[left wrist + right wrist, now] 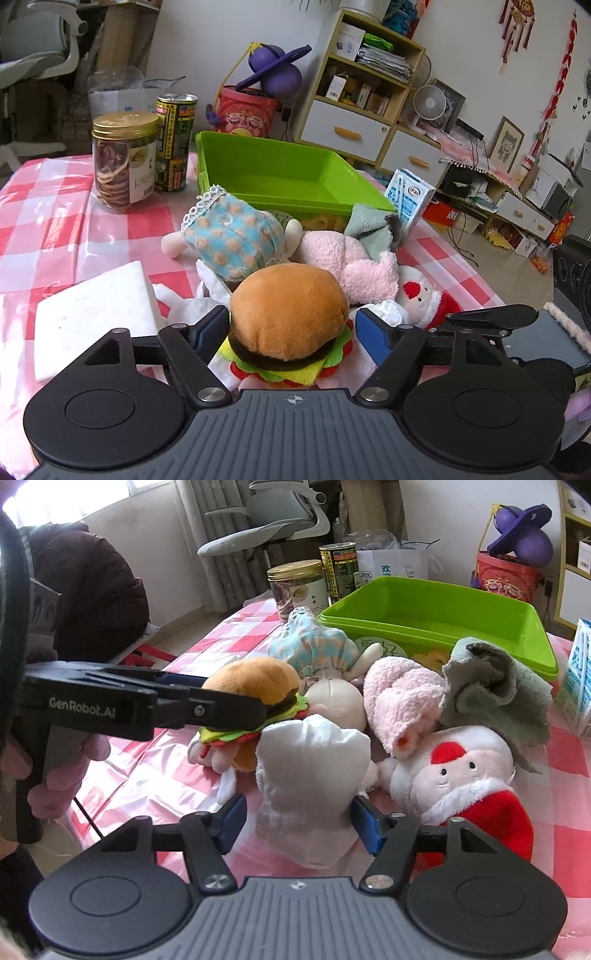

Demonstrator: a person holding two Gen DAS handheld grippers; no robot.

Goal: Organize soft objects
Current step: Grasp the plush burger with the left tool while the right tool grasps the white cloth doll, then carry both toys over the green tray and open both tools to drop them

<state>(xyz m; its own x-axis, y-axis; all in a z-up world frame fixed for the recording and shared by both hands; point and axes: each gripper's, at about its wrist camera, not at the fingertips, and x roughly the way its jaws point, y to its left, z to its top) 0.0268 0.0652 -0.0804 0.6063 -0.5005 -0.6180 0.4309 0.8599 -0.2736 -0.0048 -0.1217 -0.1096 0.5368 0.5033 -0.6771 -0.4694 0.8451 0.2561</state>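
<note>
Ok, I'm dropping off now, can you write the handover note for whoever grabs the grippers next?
Left gripper: open, jaws around the burger plush, not yet clamped.
Right gripper: open, jaws either side of the white cloth bundle, not clamped.
Things: doll, pink plush, grey-green cloth and Santa plush lie piled on the checked tablecloth in front of the green bin.
Done: nothing soft visible in the bin.
Left: probably grip both, lift them into the bin, then the rest.
</note>
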